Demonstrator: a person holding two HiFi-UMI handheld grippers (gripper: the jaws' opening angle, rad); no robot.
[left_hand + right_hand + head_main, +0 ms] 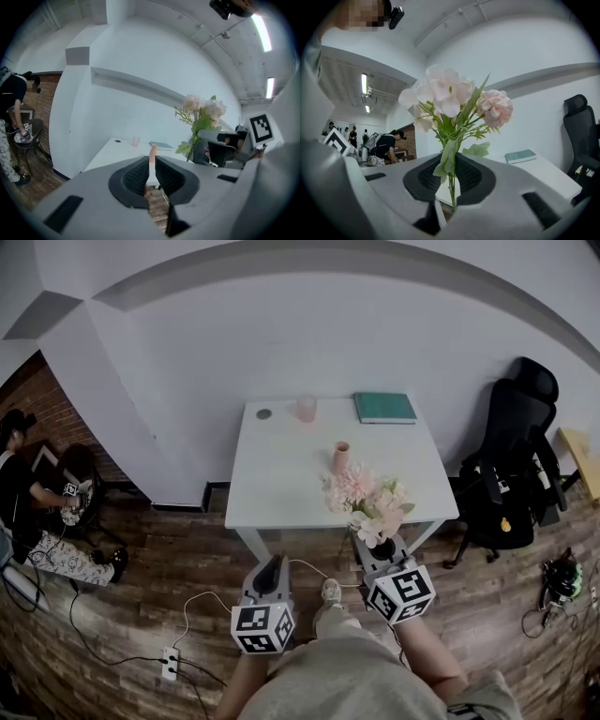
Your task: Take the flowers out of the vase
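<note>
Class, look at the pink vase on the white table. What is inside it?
Nothing sticks out of the vase. The flowers are clear of it, stems clamped in the right gripper. Its walls hide the bottom, so water cannot be ruled out.

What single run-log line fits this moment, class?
flowers: out of vase | right gripper: shut on flowers | left gripper: shut, empty | vase: upright on table
</note>
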